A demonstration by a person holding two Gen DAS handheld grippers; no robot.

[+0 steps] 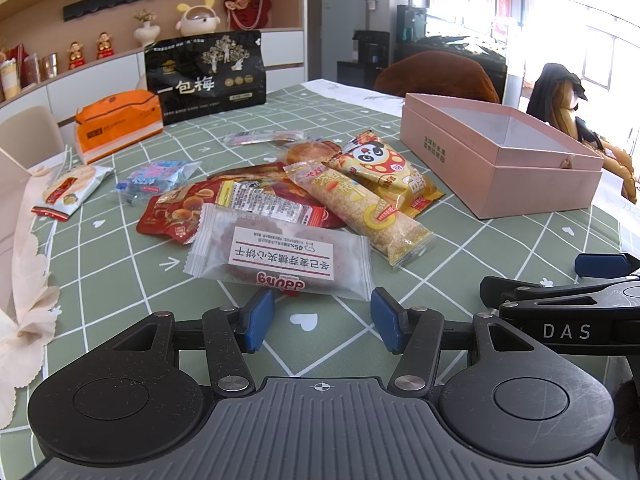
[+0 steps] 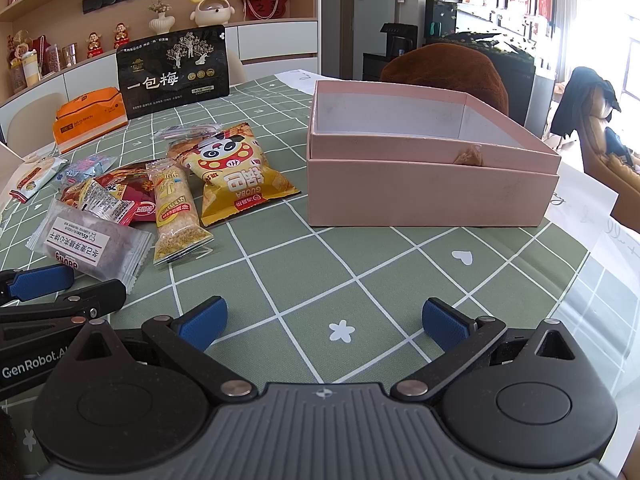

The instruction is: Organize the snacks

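Note:
A pile of snack packets lies on the green checked tablecloth [image 1: 120,280]: a frosted white biscuit packet [image 1: 280,254] nearest me, a long yellow cereal bar [image 1: 356,212], a yellow panda crisp bag [image 1: 384,168] and a red packet [image 1: 180,212]. An open, empty pink box [image 1: 500,152] stands to the right of the pile; it also shows in the right wrist view [image 2: 424,188]. My left gripper [image 1: 322,322] is open and empty just short of the biscuit packet. My right gripper [image 2: 324,322] is open and empty over bare cloth in front of the box.
A black stand-up pouch [image 1: 206,76] and an orange tissue pack [image 1: 118,124] sit at the back of the table. Two small packets [image 1: 68,190] lie at the left. A brown chair back [image 2: 448,68] stands behind the box. The table's right edge [image 2: 600,272] is close.

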